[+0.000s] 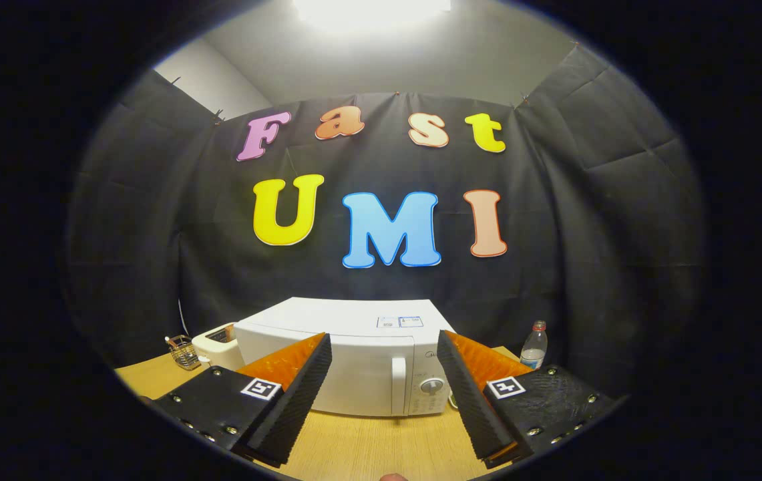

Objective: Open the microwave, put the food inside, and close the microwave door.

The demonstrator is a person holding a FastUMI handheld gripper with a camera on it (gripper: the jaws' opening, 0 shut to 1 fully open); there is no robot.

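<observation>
Gripper view: claw spread wide, grasping nothing, raised over the bench.
Left of microwave: small wire rack and a pale toaster-like appliance.
Microwave: white, door shut, straight ahead and beyond the fingertips, framed between them.
Door handle: upright bar right of the door, nearer the right finger; likely first target.
Right of microwave: water bottle.
Food: cannot tell where it lies.
</observation>
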